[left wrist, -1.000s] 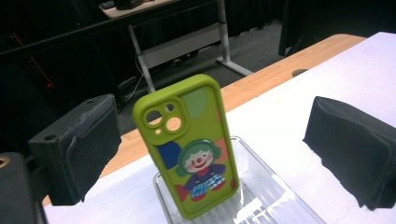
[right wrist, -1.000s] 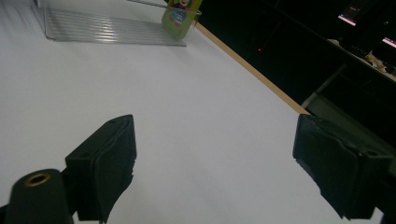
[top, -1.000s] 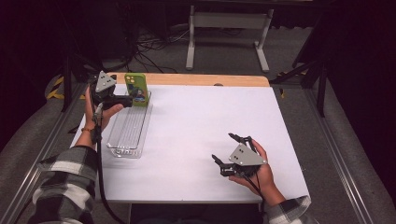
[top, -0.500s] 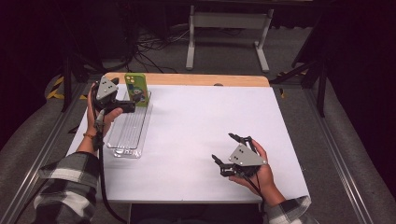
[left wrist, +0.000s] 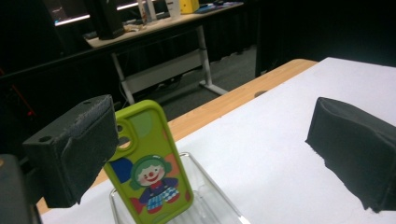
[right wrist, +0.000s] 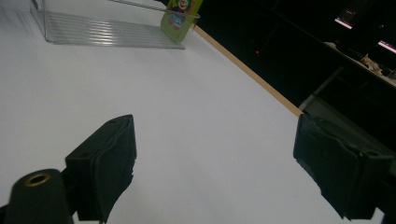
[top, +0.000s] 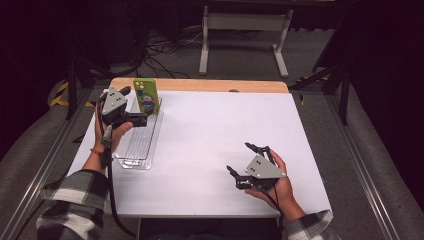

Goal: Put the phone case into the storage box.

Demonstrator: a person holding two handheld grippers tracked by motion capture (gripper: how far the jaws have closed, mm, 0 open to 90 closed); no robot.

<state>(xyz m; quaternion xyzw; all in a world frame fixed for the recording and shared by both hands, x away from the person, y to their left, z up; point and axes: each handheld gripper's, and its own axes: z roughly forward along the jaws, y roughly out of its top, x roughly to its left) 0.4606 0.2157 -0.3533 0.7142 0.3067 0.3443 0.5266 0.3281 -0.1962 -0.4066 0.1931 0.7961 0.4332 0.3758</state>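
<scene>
left gripper (top: 134, 119): moved left and back from the phone case (top: 145, 96), jaws now wide apart | phone case: was between the jaws, now stands free and upright at the far end of the clear tray (top: 131, 159)

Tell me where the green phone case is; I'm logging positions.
High view, far left: the green phone case stands upright in the clear tray's far end, beside the left gripper.
</scene>
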